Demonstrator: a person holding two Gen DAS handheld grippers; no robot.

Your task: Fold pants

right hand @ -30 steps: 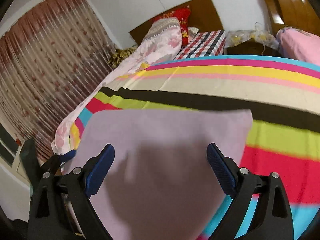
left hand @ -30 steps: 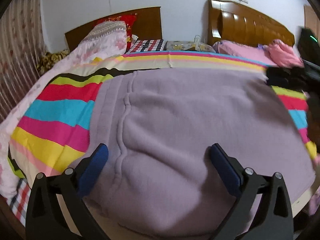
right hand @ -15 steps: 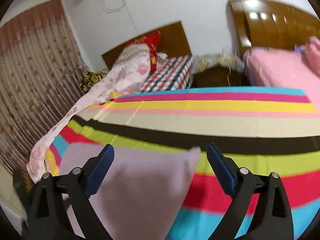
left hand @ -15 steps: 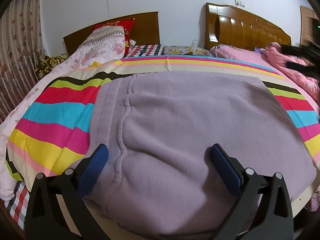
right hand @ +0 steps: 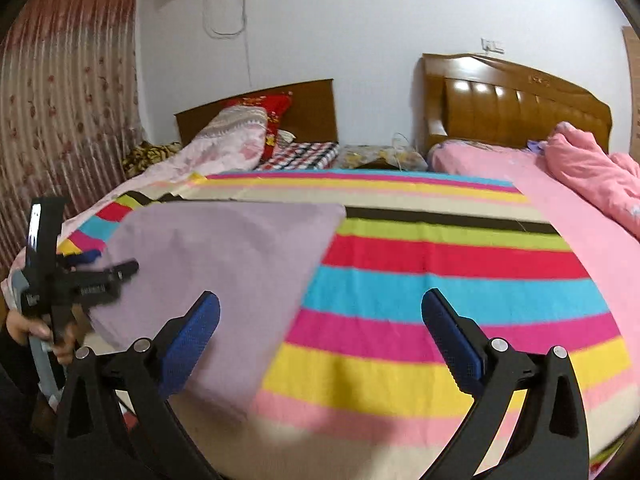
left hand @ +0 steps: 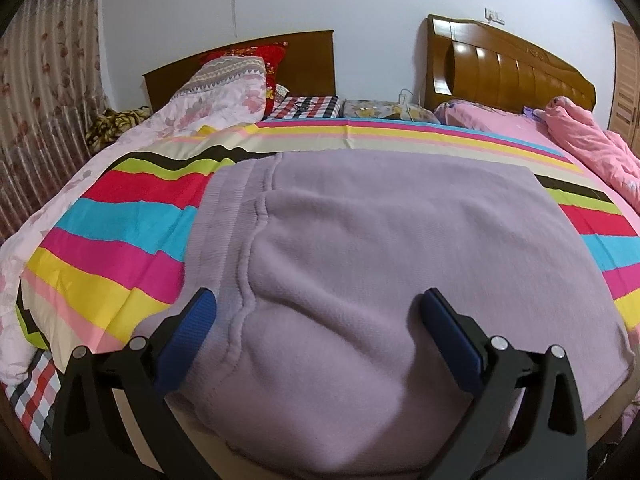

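Lilac fleece pants [left hand: 380,240] lie flat and folded on the striped bedspread [left hand: 120,240], waistband towards the left. My left gripper [left hand: 318,300] hovers open over their near edge, nothing between its blue pads. The right wrist view has the pants [right hand: 224,256] at the left, with their right edge lying flat. My right gripper [right hand: 320,300] stands wide open over the bare stripes [right hand: 440,288] just right of the pants, holding nothing. At that view's left edge a hand [right hand: 28,328] holds the left gripper [right hand: 124,270] beside the pants.
A floral quilt [left hand: 208,104] and a red pillow [left hand: 272,60] lie at the back left, in front of a curtain [left hand: 48,100]. On the right is a pink bed [right hand: 560,200] with a crumpled pink blanket [right hand: 592,172] and a wooden headboard [right hand: 512,104]. The bed's front edge is right below the grippers.
My right gripper has swung to the right, off the pants and over the bare striped cover. It has gone from the right edge of the left wrist view. The left gripper has stayed put.
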